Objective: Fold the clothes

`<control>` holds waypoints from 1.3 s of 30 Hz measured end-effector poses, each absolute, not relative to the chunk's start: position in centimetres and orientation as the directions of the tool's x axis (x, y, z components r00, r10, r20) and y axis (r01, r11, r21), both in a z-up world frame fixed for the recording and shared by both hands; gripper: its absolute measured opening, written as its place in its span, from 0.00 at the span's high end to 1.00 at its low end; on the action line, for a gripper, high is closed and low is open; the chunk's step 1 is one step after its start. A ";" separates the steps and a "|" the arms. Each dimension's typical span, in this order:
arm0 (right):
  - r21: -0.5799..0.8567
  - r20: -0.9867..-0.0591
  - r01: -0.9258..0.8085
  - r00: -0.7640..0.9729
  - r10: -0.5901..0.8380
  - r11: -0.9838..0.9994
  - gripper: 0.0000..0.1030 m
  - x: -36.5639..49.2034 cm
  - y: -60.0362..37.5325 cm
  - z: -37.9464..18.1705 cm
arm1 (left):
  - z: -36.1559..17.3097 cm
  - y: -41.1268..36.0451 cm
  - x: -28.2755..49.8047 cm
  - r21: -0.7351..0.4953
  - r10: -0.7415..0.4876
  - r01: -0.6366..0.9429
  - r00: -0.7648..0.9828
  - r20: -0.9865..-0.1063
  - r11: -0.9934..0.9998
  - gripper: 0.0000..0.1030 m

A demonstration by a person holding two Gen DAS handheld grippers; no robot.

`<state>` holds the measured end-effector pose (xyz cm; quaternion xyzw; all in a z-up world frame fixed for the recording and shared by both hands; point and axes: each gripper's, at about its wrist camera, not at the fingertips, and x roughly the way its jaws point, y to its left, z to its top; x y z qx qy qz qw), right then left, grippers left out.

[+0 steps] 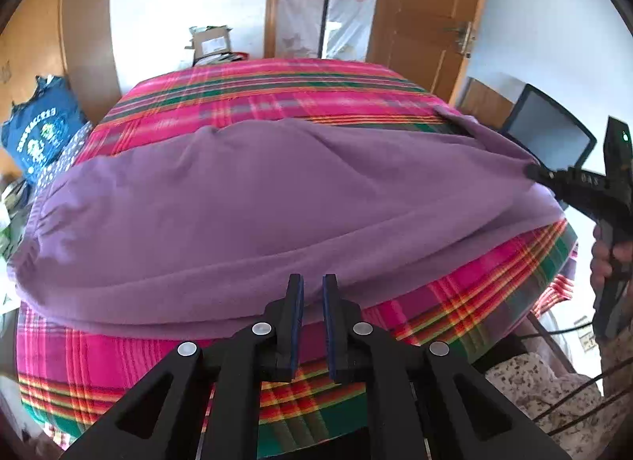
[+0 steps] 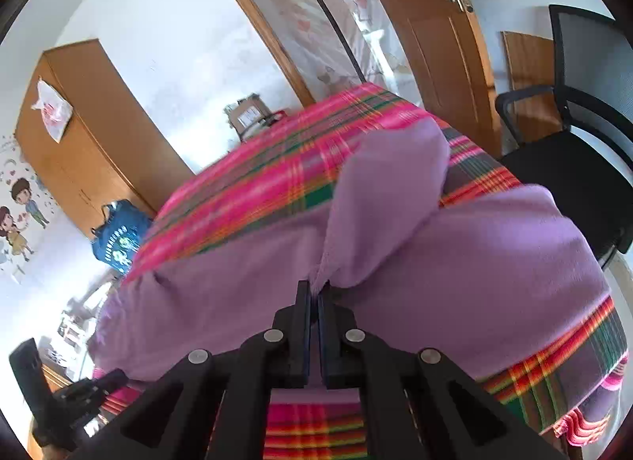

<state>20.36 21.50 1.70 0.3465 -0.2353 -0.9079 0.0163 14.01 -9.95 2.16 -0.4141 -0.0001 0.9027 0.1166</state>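
Observation:
A purple garment (image 1: 253, 198) lies spread across a bed covered in a pink, green and red plaid cloth (image 1: 253, 84). My left gripper (image 1: 312, 282) sits at the garment's near hem, its jaws nearly together and pinching the edge. In the right wrist view the same gripper (image 2: 118, 375) shows at the lower left, at the cloth's edge. My right gripper (image 2: 314, 287) is shut on a bunched corner of the purple garment (image 2: 387, 198), which rises in a raised fold ahead of it. From the left wrist view the right gripper (image 1: 530, 172) holds that corner up at the right side.
A black office chair (image 2: 573, 143) stands to the right of the bed, near a wooden door (image 2: 435, 44). A blue printed shirt (image 1: 39, 131) hangs at the left by a wooden wardrobe (image 2: 79, 123). A cardboard box (image 1: 211, 44) sits beyond the far edge. A hand (image 1: 609, 258) grips the right tool.

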 end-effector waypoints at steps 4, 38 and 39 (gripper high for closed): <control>0.311 -0.660 -0.113 -0.740 -0.129 -0.944 0.94 21.0 19.9 1.7 | 1.2 -10.3 14.5 -0.082 0.202 -0.222 -0.596 -0.777 -0.972 0.89; 0.052 -0.783 0.599 -0.472 -0.405 -0.799 0.74 18.7 1.2 -1.1 | 0.3 -9.4 12.0 -0.132 0.305 -0.336 -0.538 -0.786 -0.933 0.72; 0.046 -0.785 0.600 -0.472 -0.401 -0.798 0.73 18.5 1.2 -1.1 | 0.4 -9.3 11.9 -0.118 0.300 -0.348 -0.535 -0.790 -0.930 0.72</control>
